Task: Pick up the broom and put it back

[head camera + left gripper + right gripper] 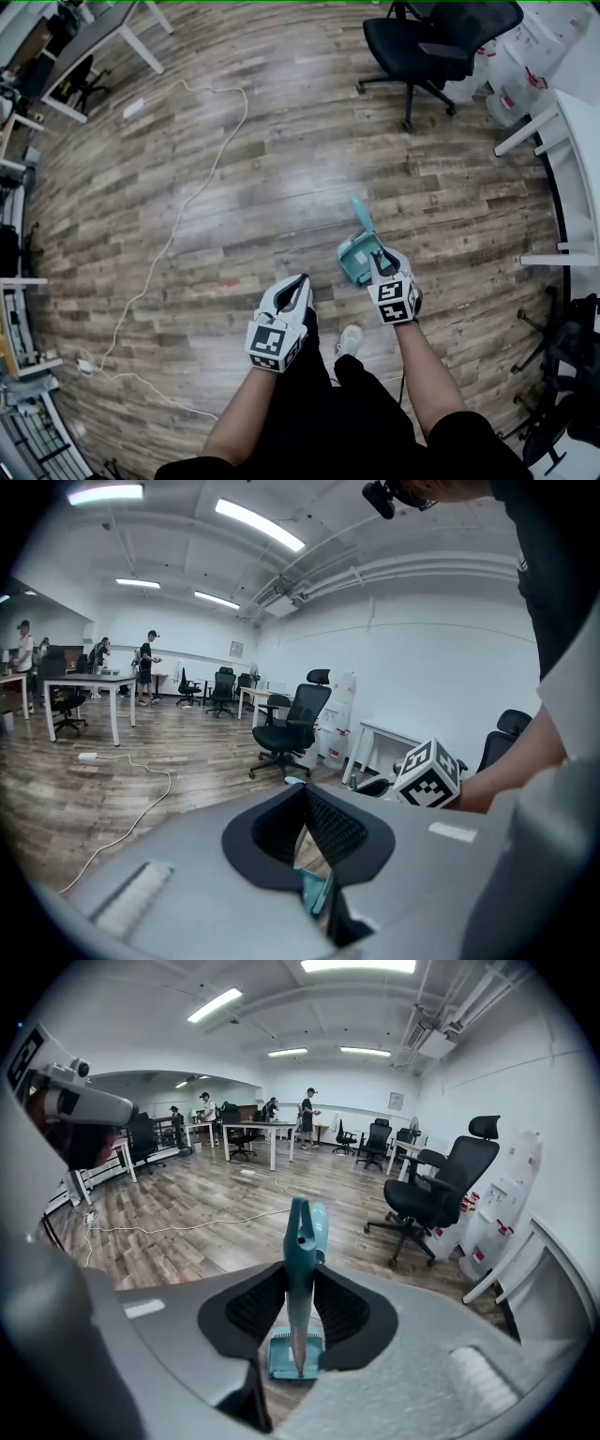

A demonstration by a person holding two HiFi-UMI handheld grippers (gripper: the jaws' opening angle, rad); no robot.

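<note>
A wide wooden floor (281,141) fills the head view, with desks along its left edge and a white table (574,159) at the right. A black office chair (431,42) stands ahead and to the right. A white cable (202,178) trails over the boards on the left, well apart from the person's feet.

The teal broom (359,246) is off the floor, and the right gripper (382,267) is clamped on its handle. In the right gripper view the handle stands up between the two pads. Its end, with the hanging hole, sticks out past them, and the head hangs below towards the floor. Its long axis points forward, away from the person.

The left gripper (298,286) is just beside it at about the same height, jaws pressed together on nothing. Only a sliver of teal shows through the gap beneath them.

The pick-up looks done, so what remains is the carry to the storage spot, which no view shows clearly. The right hand alone bears the load. The chair and the table legs on the right seem the likeliest things for the broom to knock against.
</note>
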